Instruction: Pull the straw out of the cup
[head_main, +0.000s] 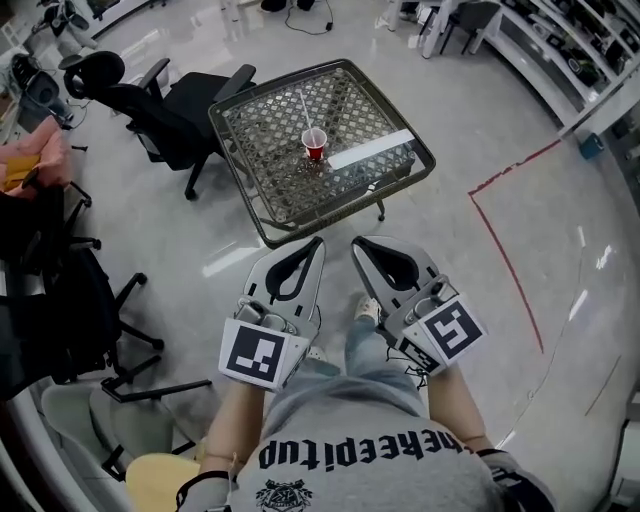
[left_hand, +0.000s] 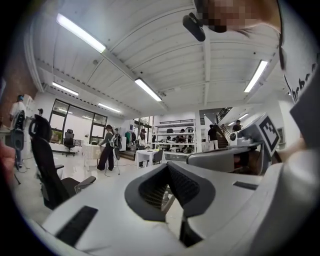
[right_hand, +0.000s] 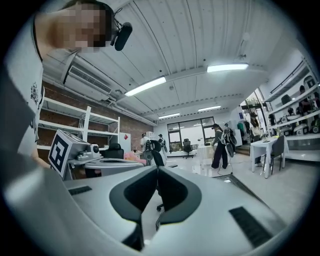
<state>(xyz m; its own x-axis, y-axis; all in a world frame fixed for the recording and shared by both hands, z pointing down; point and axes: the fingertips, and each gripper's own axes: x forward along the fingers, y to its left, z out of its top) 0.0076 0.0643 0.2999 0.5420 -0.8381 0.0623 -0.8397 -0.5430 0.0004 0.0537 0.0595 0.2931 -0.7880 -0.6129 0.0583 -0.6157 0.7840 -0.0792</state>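
A red cup (head_main: 314, 145) stands upright near the middle of a mesh-topped table (head_main: 262, 205). A pale straw (head_main: 304, 108) leans out of it toward the far left. Both grippers hang level in front of the person, short of the table's near edge and well apart from the cup. My left gripper (head_main: 318, 241) (left_hand: 167, 165) has its tips together and nothing between them. My right gripper (head_main: 356, 241) (right_hand: 157, 168) also shows its tips meeting, with nothing held. The cup and the straw appear in neither gripper view.
A white strip (head_main: 372, 150) lies on the table right of the cup. A black office chair (head_main: 170, 105) stands at the table's left, and more chair bases (head_main: 130, 350) sit at the person's left. A red tape line (head_main: 505, 250) runs on the floor at right.
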